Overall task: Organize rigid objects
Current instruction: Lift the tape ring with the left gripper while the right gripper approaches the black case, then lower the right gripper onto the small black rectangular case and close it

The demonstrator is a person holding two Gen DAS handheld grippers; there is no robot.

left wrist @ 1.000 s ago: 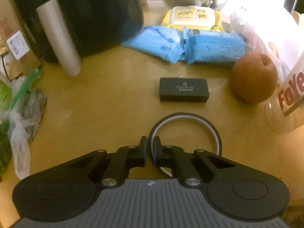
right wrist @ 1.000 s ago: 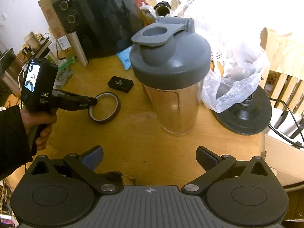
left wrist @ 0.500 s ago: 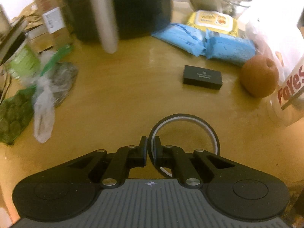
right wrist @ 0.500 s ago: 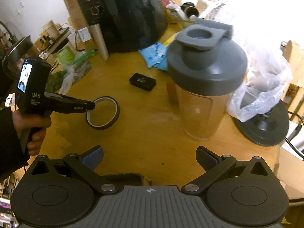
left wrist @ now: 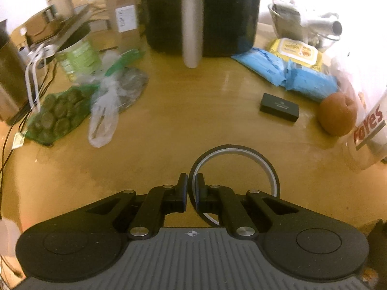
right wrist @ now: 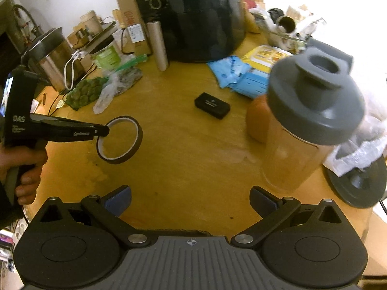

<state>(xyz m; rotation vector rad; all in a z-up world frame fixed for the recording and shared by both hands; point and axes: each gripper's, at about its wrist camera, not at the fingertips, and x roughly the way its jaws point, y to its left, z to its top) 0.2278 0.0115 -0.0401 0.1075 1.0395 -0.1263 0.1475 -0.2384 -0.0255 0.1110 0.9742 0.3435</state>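
The left gripper (left wrist: 191, 189) was clamped on the rim of the tape roll (left wrist: 234, 169), carrying it clear above the wooden table (left wrist: 169, 125), while the right gripper (right wrist: 190, 199) hung wide apart and empty, so choosing a bare spot to set it down seemed next.

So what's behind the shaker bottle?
Behind the shaker bottle sits a round brown fruit, partly covered by it, with blue packets further back. To its right, a white plastic bag; its contents can't be seen.
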